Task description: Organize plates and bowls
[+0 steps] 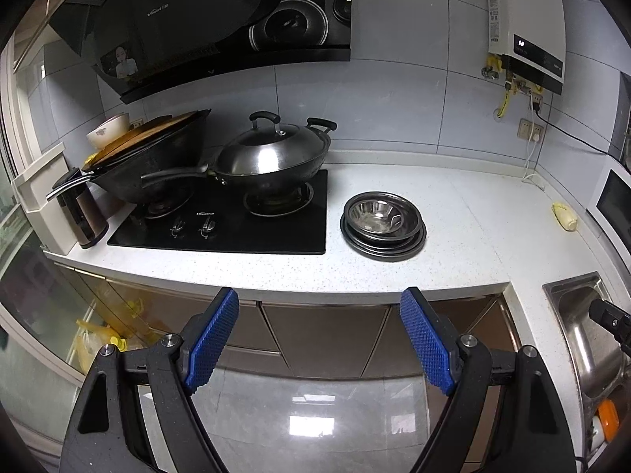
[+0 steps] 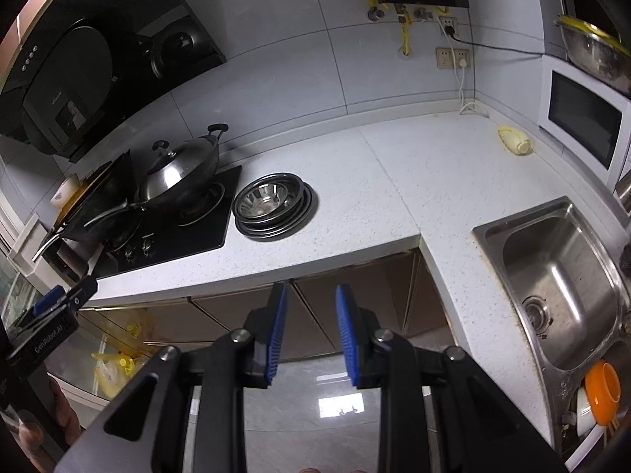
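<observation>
- The white speckled countertop (image 1: 453, 213) ran across the view ahead of and above both pairs of fingers, turning a corner toward the right.
- The range hood (image 1: 205, 19) hung high on the tiled wall, up and to the left of the left gripper's fingers.
- The stainless sink (image 2: 560, 276) was set into the counter to the right of the right gripper's fingers.
- The black gas hob (image 1: 221, 216) lay ahead of the left finger of the left gripper; it carried a lidded steel wok (image 1: 272, 157) and, to that wok's left, a black wok (image 1: 150, 157).
- The stack of steel plates and bowls (image 1: 383, 225) stood on the counter just beside the hob's right edge, ahead of the left gripper between its two finger lines; in the right wrist view the stack (image 2: 274, 207) sat ahead of the left finger. A bowl sat uppermost, with wider dishes beneath it.
- The left gripper (image 1: 319, 339) was held off the counter edge, over the floor, with its blue pads (image 1: 211, 345) spread wide and nothing between them.
- The right gripper (image 2: 311, 339) was likewise short of the counter, with its blue pads (image 2: 276, 331) at a narrow gap and nothing between them.
- A small yellow object (image 2: 512, 140) lay on the counter, far ahead and right of the right gripper's fingers.
</observation>
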Action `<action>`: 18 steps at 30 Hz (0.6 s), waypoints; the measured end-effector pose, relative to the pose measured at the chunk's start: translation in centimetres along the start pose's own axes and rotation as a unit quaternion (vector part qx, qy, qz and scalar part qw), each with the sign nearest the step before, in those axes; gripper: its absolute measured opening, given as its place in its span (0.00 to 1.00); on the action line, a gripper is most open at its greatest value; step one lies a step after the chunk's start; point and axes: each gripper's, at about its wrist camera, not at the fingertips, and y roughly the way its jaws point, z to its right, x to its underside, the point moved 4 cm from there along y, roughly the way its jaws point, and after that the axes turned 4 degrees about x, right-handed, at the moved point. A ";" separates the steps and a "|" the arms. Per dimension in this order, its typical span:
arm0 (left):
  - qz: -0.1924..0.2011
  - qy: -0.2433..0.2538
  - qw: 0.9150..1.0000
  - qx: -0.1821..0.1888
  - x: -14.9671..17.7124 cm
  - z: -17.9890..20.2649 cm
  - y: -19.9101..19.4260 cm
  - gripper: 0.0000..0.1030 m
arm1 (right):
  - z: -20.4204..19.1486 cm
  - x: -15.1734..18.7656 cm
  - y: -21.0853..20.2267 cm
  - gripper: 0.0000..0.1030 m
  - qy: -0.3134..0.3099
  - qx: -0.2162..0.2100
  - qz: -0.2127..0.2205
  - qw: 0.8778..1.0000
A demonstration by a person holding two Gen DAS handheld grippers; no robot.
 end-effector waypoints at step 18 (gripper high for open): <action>0.002 0.019 1.000 0.002 -1.0 -0.9 0.7 0.78 | -1.8 -0.1 1.2 0.24 -0.002 0.005 -0.001 1.000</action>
